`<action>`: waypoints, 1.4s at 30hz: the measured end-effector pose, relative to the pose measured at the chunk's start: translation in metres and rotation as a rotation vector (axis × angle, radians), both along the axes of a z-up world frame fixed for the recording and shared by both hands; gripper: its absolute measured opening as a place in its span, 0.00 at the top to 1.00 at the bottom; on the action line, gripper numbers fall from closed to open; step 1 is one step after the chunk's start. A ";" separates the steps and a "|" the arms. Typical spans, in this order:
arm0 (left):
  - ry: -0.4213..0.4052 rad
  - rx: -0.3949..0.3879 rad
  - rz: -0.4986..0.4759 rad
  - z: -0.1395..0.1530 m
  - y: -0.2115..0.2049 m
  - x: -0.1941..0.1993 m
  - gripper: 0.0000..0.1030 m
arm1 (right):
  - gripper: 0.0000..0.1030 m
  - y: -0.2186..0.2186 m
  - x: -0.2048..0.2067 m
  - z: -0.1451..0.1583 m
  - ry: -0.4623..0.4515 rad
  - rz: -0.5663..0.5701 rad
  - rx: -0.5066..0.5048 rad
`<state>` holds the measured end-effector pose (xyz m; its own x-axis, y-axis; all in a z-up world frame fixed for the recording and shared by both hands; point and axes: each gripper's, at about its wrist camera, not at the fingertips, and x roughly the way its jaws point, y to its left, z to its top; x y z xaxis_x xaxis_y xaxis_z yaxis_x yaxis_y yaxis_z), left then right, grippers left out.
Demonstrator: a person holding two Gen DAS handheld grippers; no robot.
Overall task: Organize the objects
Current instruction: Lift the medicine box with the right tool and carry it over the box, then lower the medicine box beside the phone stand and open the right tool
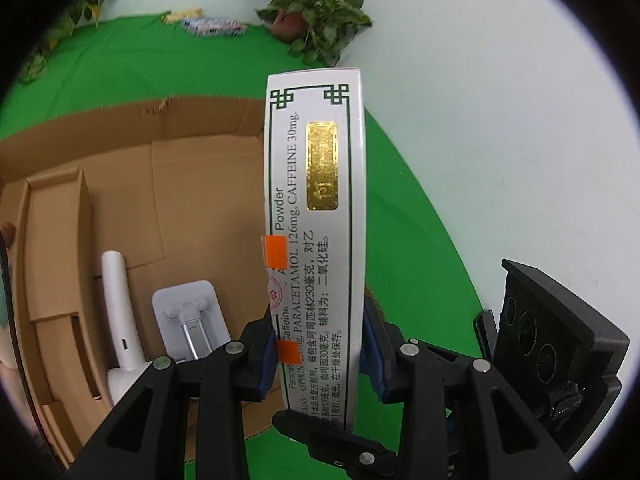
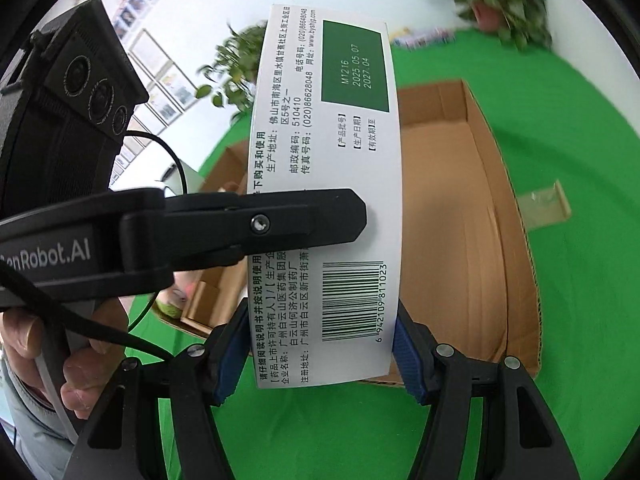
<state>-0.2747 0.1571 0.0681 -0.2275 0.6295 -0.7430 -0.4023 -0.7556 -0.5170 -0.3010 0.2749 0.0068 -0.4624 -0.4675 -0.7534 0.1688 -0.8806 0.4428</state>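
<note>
Both grippers carry the same white medicine box [image 1: 316, 216], one from each side. The left gripper [image 1: 320, 356] has its jaws drawn in narrow on the box's thin edges, blue pads pressed to both; the right gripper [image 2: 320, 352] has its jaws about halfway open, clamped across the wider barcode face [image 2: 324, 200]. The box stands up and forward out of both pairs of jaws, clear of the table [image 1: 400, 220].

Some sorting looks already done: to the left of the left jaws, the cardboard box [image 1: 208, 184] holds a white handheld device [image 1: 118, 312] and a white phone stand [image 1: 188, 316], beside a cardboard insert [image 1: 56, 248]. Seen past the right jaws, the right-hand part of the carton [image 2: 460, 220] is bare — room for the medicine box.

What is left, by my reading: bring the box over the carton, lower it in and release. A few small packets [image 1: 212, 26] lie far beyond the jaws by a potted plant [image 1: 316, 12] — possibly still to be gathered, though too blurred to name.
</note>
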 end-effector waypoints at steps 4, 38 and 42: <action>-0.074 0.015 0.005 -0.028 0.003 -0.015 0.66 | 0.40 0.006 -0.017 -0.022 -0.069 -0.007 0.006; -0.186 -0.086 0.144 -0.077 -0.030 -0.027 0.53 | 0.41 -0.012 -0.095 -0.062 -0.226 -0.045 0.146; -0.141 -0.103 0.156 -0.063 -0.047 -0.012 0.53 | 0.41 -0.014 -0.078 -0.079 -0.224 -0.067 0.199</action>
<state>-0.2867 0.1100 0.0050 -0.2057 0.5140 -0.8328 -0.2053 -0.8547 -0.4768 -0.3793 0.2613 -0.0720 -0.2993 -0.2748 -0.9137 0.0251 -0.9596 0.2804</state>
